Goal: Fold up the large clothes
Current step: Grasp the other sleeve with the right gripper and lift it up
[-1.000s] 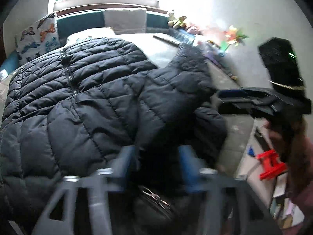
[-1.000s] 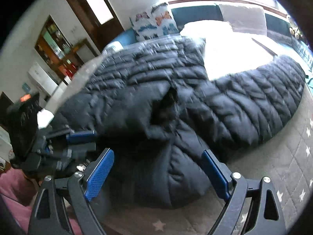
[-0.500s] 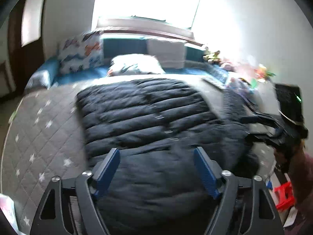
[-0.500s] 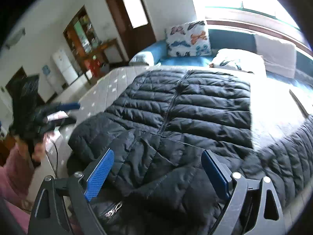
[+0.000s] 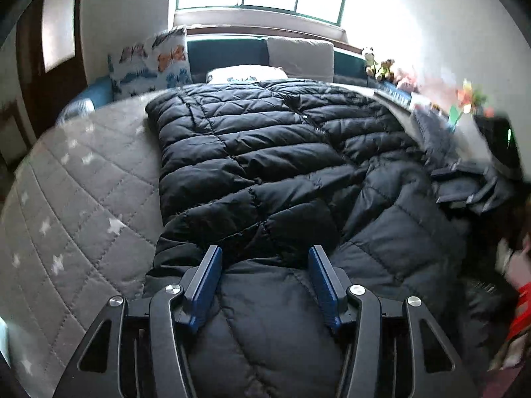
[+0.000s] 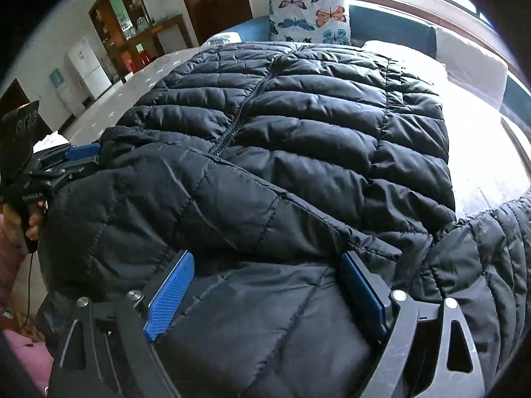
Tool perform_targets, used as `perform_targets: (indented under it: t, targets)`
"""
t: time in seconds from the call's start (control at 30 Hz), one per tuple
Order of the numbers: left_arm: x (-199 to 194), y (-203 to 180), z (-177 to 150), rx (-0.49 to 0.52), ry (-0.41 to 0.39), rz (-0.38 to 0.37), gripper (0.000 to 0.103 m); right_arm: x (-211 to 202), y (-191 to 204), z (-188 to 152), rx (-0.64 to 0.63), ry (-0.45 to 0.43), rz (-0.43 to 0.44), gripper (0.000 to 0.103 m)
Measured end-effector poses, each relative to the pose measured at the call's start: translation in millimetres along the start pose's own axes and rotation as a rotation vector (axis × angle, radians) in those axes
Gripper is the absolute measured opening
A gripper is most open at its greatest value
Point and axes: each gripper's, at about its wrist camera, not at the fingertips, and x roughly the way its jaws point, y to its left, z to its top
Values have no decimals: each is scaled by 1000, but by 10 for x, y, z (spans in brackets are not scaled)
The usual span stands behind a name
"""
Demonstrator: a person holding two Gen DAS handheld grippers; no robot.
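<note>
two grippers hang over one big black puffer coat [image 5: 282, 172] spread zipper-up on the grey star-quilted bed [image 5: 76, 199], its far end toward the butterfly pillow [image 6: 310, 16]. the left gripper [image 5: 264, 265] sits low over the coat's near end, jaws released and wide, quilted fabric between them but not pinched. the right gripper [image 6: 265, 278] is likewise spread apart above a sleeve [image 6: 186, 199] already laid across the coat's body; the other sleeve [image 6: 491, 265] trails off on the side away from the pillow. my guess is that loose sleeve comes next. to do it well, bite deep into the padding near the cuff so the slick shell doesn't slip, lift it clear, lay it flat across the zipper, and press out trapped air before any lengthwise fold.
</note>
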Motion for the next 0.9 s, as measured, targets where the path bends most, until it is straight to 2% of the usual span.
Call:
perform_targets:
  t: [0.1,0.2,0.27,0.4,0.47,0.57,0.63,0.83,0.9]
  targets:
    - [-1,-57,58,13,19,6,58,-44,25,41,-22,14,-13,96]
    - [-115,-100,169,10,50,27,58,-242,74,51,-19,-1,-71,95]
    - [-265,-226,267,35,25,33,58,-408,99,33,-14,-38,-51,95]
    - [-454,-586,382,79,-27,-84,58,-646,246,-63,-40,-88,6,95]
    - [-422,-764,399,105,-21,-122,58,-633,294,-146,-50,-80,37,91]
    - [-212,-969,356,131,42,-147,58,-428,236,-272,-56,-16,-23,89]
    - [-50,-1015,285,133,90,-147,58,-311,74,-367,12,9,25,90]
    - [117,-980,144,110,117,-148,59,-509,48,-373,28,-52,57,89]
    - [154,-988,124,114,115,-136,59,-598,-26,-375,48,-83,34,89]
